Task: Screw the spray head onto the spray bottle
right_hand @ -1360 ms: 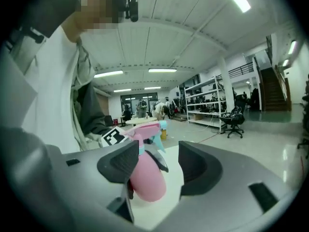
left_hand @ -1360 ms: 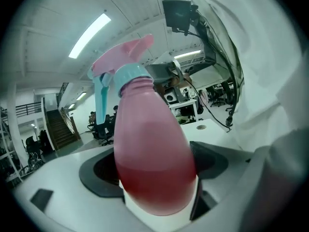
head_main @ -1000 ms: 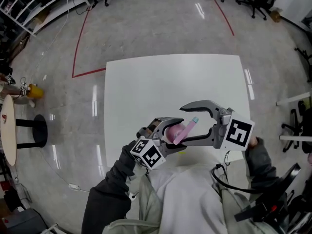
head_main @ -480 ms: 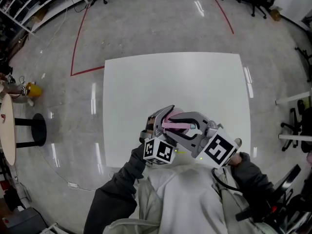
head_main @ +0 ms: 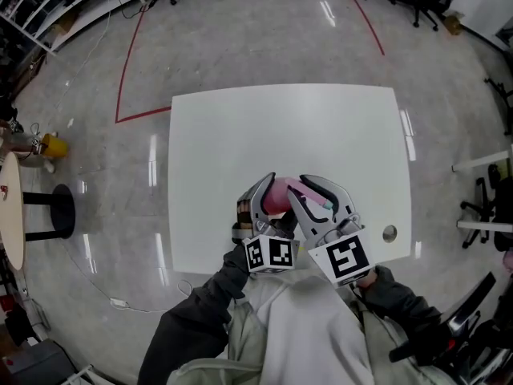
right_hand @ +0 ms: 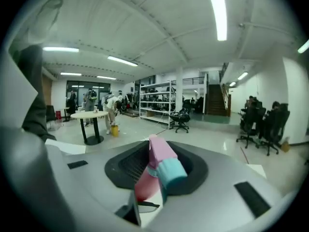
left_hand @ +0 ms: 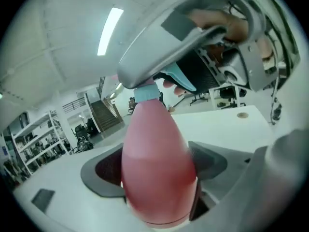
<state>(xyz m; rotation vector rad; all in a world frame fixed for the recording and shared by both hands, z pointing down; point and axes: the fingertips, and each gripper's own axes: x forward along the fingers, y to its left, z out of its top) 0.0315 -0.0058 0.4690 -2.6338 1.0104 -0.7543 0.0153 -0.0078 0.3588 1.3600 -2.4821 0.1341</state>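
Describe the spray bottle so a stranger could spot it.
Over the near edge of the white table, find the left gripper. Between its jaws is the spray bottle: a fat pink body, unlike the slim teal-collared spray head at its neck.

Dark sleeves (head_main: pixel 191 321), pale top (head_main: pixel 296 327), grey hand-held grippers (head_main: pixel 271 191) (head_main: pixel 315 192) (black-and-white marker cubes (head_main: pixel 271 255) (head_main: pixel 346 261))

We find a large open-plan lab or workshop hall. Evidence: a polished concrete floor (head_main: pixel 240 46) marked with red tape lines (head_main: pixel 131 54), a plain white work table (head_main: pixel 280 135), stocked shelving racks (right_hand: pixel 157 103), wheeled office chairs (right_hand: pixel 182 120), a staircase (right_hand: pixel 216 100), a round pedestal table (right_hand: pixel 89 115) and ceiling strip lights (right_hand: pixel 218 11).
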